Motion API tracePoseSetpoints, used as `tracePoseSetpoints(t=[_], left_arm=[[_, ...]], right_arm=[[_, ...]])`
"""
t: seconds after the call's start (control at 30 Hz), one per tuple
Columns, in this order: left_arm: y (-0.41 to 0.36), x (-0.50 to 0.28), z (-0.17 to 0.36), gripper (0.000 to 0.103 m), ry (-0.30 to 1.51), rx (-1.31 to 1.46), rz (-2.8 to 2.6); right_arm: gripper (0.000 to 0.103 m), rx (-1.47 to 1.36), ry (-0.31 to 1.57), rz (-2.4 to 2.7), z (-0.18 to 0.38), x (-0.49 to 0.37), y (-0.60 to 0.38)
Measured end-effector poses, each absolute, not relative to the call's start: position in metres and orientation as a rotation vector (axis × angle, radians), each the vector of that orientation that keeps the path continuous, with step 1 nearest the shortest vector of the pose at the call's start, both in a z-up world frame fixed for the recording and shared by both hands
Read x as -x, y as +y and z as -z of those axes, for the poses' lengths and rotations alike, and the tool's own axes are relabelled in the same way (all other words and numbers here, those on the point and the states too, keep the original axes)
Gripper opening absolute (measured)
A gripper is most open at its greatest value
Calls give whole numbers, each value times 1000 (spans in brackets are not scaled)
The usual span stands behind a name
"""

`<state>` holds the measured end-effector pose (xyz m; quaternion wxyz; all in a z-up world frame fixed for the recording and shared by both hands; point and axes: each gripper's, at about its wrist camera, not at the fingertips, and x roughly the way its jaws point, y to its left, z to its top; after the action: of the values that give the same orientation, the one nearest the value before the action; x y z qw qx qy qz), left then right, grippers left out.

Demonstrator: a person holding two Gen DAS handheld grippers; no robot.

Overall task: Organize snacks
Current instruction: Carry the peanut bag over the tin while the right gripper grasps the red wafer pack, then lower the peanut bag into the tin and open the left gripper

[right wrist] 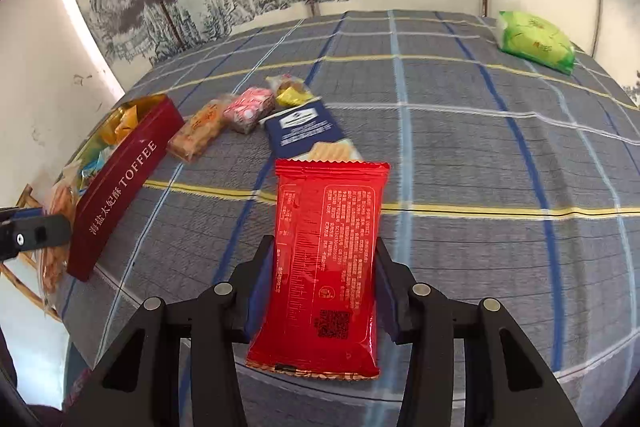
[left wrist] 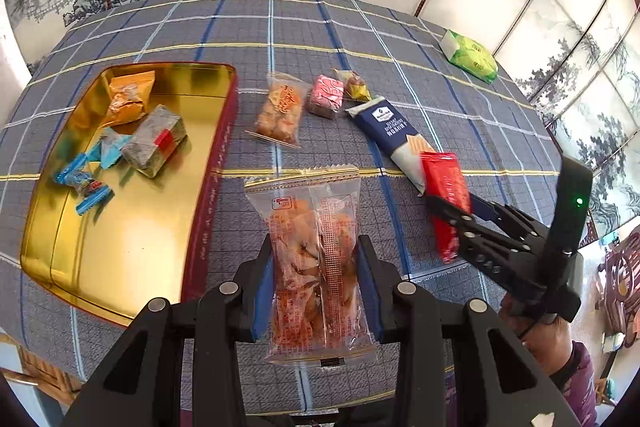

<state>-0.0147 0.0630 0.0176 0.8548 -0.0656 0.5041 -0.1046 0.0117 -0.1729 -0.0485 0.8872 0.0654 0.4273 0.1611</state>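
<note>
My left gripper (left wrist: 316,267) is shut on a clear packet of orange snacks (left wrist: 316,267), held above the cloth just right of the toffee tin (left wrist: 208,195). My right gripper (right wrist: 324,267) is shut on a red packet (right wrist: 328,259); it also shows in the left wrist view (left wrist: 446,203), at the right. The gold-lined red tin holds an orange packet (left wrist: 128,99), a grey-green block (left wrist: 156,141) and blue candies (left wrist: 86,179). On the cloth lie another clear orange packet (left wrist: 280,115), a pink packet (left wrist: 326,97), a yellow candy (left wrist: 354,87) and a navy cracker pack (left wrist: 394,135).
A green packet (left wrist: 470,55) lies at the far right of the plaid tablecloth (left wrist: 280,23). A painted screen stands behind the table. The tin's red side reads TOFFEE (right wrist: 120,187) in the right wrist view, at the table's left edge.
</note>
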Motion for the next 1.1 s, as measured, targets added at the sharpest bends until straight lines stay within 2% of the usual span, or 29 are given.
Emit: tracePoseSetpoints(t=[0.23,0.5,0.73,1.1], left_arm=[[101,25,-38,34,1000,164,166],[153,27,-49,34,953,167,27],[184,15,-40,34,958,136,-36],[186,-3,-14,34,967,86,-41]], right_arm=[[46,-256,788,-210,23,-25,-242],[46,-274,801,-103,42,-64,-269],[46,-278,805,-88,55,-70,-264],[46,-308,823,-83,58,-73,-267]])
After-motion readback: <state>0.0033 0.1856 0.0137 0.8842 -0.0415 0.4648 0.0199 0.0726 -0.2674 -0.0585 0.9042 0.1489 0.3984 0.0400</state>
